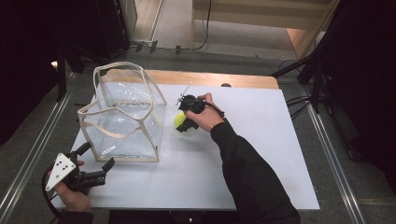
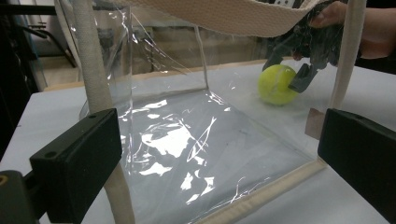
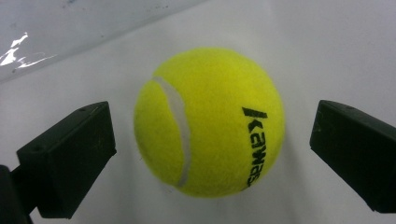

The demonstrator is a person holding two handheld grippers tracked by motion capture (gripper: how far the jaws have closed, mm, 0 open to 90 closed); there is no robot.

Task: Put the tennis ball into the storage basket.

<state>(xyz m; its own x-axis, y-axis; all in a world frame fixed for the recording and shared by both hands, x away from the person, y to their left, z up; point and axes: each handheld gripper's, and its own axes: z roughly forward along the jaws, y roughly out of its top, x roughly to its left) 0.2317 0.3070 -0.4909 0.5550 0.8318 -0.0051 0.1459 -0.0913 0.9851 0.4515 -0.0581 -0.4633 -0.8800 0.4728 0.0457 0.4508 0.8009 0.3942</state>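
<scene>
While the clear bag [image 1: 125,116] stands upright near the left side of the desk [image 1: 261,158], its cream webbing handles arching over an open mouth, the action is all on the other side of it. The right tongs [image 1: 183,122] are down over the tennis ball [image 1: 180,120], which sits on the desk just beside the bag's right wall. From the right gripper view the ball [image 3: 209,122] lies squarely between the two black jaws, and they stand spread with a gap on either side, so nothing is gripped yet. Looking through the bag in the left gripper view, you can see that ball [image 2: 277,84] with those jaws straddling it. The left tongs [image 1: 97,162] wait at the bag's near corner, released as well, jaws wide and pointed at the plastic without touching it.

So, early days, I'd say. The approach on the ball looks finished; the squeeze, the lift and the drop into the bag are all left to do. The bag itself holds nothing so far.
</scene>
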